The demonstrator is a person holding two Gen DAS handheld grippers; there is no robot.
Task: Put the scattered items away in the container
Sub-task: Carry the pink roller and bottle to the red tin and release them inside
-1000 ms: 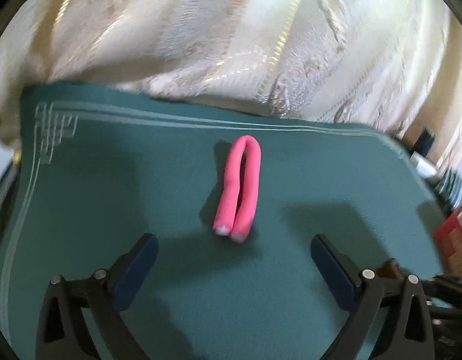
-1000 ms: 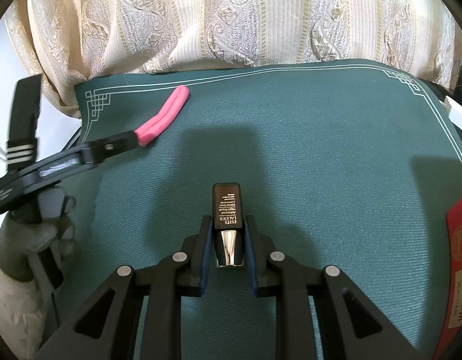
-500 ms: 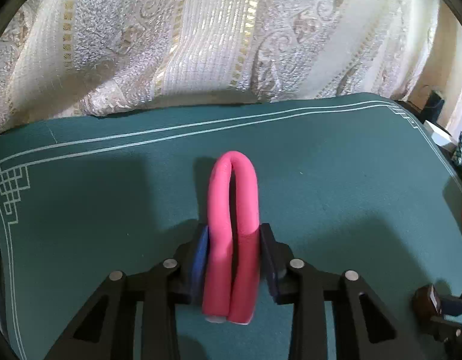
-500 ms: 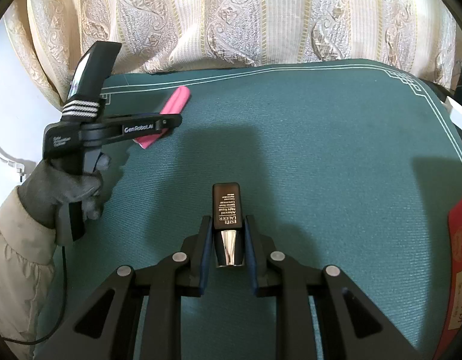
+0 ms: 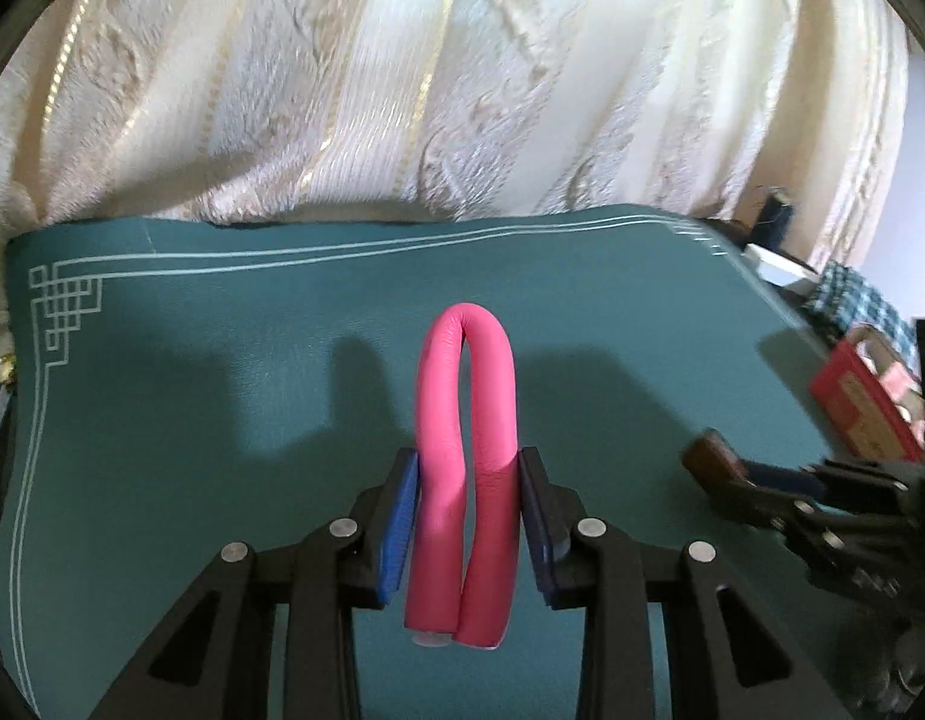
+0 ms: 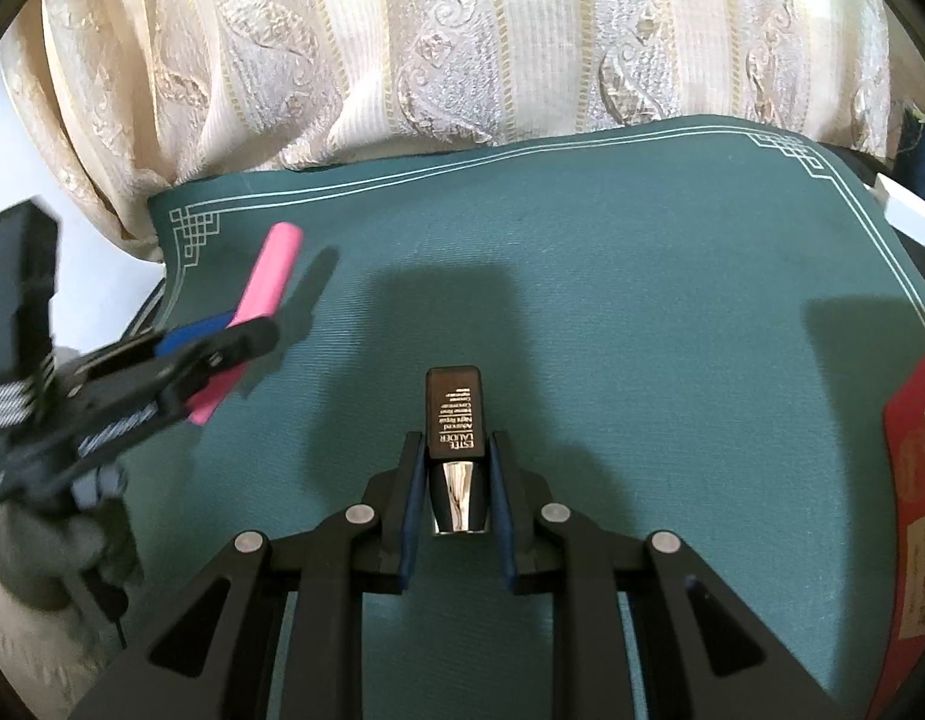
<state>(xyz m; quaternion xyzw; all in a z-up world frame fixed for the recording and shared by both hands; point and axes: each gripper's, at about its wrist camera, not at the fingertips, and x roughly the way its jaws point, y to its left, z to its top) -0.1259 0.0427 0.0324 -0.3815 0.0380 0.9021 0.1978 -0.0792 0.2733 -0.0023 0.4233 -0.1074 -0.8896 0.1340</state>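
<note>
A gloved hand (image 6: 60,534) at the far left of the green table mat (image 6: 642,300) carries the left gripper (image 5: 467,516), its blue pads clamped on both legs of a folded pink foam curler (image 5: 465,462), pinching the legs together near their cut ends while the bent loop juts forward. Seen from the right wrist, the curler's lower end seems to hang clear of the mat. To its right, at mid-mat, the right gripper (image 6: 456,498) is closed tight on a small dark cosmetic bottle (image 6: 454,420), gripped about the chrome cap with the labelled body pointing away toward the cream patterned curtain (image 6: 462,42). At the right edge lies a red box (image 6: 912,510), presumably the container; its opening is not visible from here. The soft curler could spring open or slide from the pads during the carry, since foam yields under a squeeze. The glossy cap could likewise slip if the bottle knocks the box rim.
</note>
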